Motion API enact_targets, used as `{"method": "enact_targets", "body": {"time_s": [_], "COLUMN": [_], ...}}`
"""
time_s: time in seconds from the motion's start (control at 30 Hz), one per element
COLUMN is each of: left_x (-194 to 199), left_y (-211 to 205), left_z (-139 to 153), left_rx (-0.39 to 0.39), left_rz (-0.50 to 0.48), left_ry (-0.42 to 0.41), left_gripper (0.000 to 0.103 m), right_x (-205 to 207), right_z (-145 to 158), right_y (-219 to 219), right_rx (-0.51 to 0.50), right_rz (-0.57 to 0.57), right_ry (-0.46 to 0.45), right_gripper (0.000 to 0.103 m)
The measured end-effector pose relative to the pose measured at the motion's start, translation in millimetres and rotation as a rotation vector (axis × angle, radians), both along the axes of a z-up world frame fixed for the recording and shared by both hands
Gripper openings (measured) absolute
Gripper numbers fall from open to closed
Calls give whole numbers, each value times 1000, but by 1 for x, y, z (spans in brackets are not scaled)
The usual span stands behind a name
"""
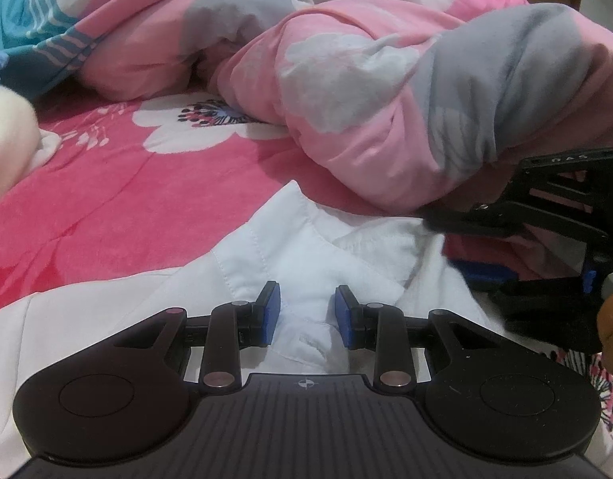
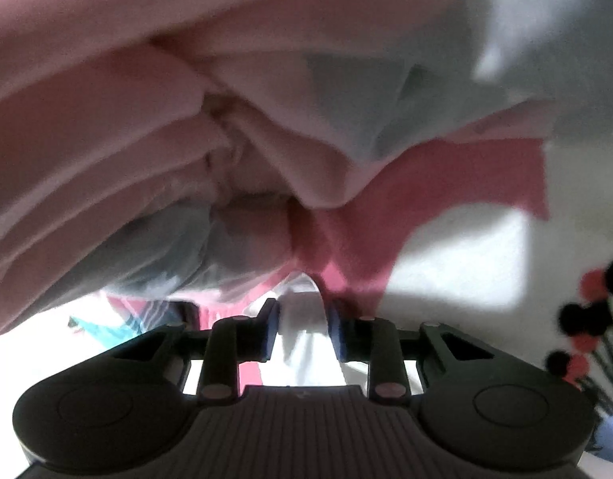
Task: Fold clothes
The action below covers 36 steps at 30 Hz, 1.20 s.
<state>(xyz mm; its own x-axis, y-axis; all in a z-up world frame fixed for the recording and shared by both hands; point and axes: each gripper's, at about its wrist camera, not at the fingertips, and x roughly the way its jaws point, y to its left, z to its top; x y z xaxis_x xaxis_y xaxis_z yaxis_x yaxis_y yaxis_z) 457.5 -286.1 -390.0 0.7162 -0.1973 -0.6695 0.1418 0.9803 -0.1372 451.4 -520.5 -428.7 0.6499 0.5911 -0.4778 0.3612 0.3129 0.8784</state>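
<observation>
White garment [image 1: 290, 247] lies rumpled, collar up, on the bed.

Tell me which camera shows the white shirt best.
The left wrist view. There the white shirt lies spread on the pink bedsheet, its seams sharp. The right wrist view shows only a blurred strip of it between the right claw's pads.

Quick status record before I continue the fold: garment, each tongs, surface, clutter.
garment: white shirt lying on the bed, collar area in front of the left tongs
left tongs: open, white cloth between the pads
right tongs: white fabric between the pads; grip unclear
surface: pink floral bedsheet
clutter: bunched pink and grey quilt just beyond the shirt
</observation>
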Motion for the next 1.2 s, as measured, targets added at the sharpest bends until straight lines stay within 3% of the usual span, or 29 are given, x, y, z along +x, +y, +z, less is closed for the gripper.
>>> {"method": "enact_targets", "body": {"time_s": [0.2, 0.43, 0.57, 0.87, 1.0, 1.13, 1.2], "left_x": [0, -1, -3, -6, -8, -9, -9], "left_y": [2, 2, 0, 0, -2, -2, -2], "left_z": [0, 0, -1, 0, 0, 0, 1], "left_rx": [-6, 0, 20, 41, 66, 80, 83], "left_rz": [-4, -16, -30, -41, -55, -65, -67], "left_ry": [1, -7, -18, -31, -42, -49, -51], "left_gripper": [30, 31, 31, 31, 32, 32, 32], "right_x": [-12, -17, -19, -18, -21, -41, -27], "right_z": [2, 11, 17, 72, 78, 42, 28], "right_y": [2, 14, 20, 66, 94, 143, 173], "right_rx": [-10, -60, -169, -844, -1348, -1973, -2084], "right_rz": [-26, 70, 135, 441, 598, 792, 855], "right_ry": [-35, -110, -135, -455, -636, -881, -952], "right_gripper": [27, 18, 8, 1, 1, 1, 1]}}
